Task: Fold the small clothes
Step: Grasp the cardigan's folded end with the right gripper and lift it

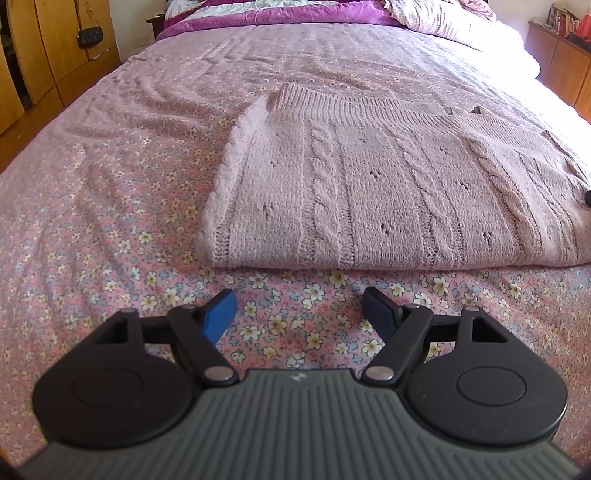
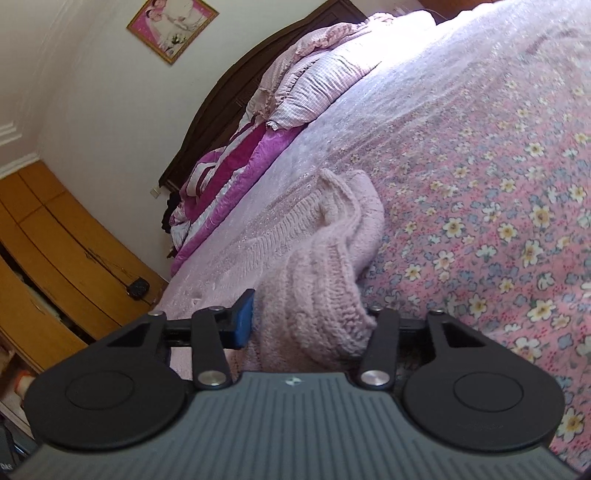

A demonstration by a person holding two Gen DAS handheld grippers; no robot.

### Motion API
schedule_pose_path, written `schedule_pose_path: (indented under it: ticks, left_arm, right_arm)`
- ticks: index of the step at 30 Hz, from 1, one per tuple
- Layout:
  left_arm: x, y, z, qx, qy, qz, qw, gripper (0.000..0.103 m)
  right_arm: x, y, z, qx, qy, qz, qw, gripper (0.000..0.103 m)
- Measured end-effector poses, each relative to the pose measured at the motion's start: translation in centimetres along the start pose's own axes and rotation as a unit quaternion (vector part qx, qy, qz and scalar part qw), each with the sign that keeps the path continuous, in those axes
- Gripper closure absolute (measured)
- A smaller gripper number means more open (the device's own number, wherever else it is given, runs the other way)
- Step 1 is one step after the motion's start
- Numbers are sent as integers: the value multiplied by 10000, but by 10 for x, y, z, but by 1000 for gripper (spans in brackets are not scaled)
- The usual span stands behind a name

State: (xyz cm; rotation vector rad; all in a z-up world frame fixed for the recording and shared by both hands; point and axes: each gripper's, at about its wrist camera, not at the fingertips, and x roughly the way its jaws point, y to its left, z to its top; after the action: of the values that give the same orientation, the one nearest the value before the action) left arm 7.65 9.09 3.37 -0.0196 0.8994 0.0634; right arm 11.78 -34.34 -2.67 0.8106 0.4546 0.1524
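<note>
A pale pink cable-knit sweater [image 1: 388, 192] lies folded flat on the floral bedsheet [image 1: 110, 206]. My left gripper [image 1: 299, 314] is open and empty, just short of the sweater's near folded edge, over the sheet. In the right wrist view, my right gripper [image 2: 306, 325] has a bunched part of the same sweater [image 2: 325, 280] between its fingers; the blue left finger [image 2: 242, 321] presses the knit, while the right finger is hidden under the fabric. The view is tilted.
A purple quilt [image 1: 280, 14] and checked pillows [image 1: 443, 22] lie at the head of the bed. Wooden wardrobes [image 1: 44, 48] stand to the left, and a wooden cabinet [image 1: 561, 62] to the right. A framed picture [image 2: 171, 26] hangs on the wall.
</note>
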Motion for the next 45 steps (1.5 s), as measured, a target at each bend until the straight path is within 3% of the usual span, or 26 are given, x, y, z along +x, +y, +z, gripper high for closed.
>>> schedule_pose_path:
  ticks: [6,15,26,32,45]
  left_arm:
    - [-4,-2,0,138,-73,97,9998,25]
    - [-16,11,0,36,-121,108,9999,25]
    - [-27,28,8,-4,-207,57,9998,25]
    - [-31,33,11,9,-283,59,9996,25]
    - [-46,69,14,-260,-536,145,9981,25]
  right_arm:
    - [-1,-19,3,637,14,326,9974,66]
    - [2,-12,12,772,177,169,9967,66]
    - [-6,36,23,73,-15,70,9999,71]
    - [-10,67,28,-365,-64,279,9989,72]
    - [4,178,19,-1309,70,860,9876,73]
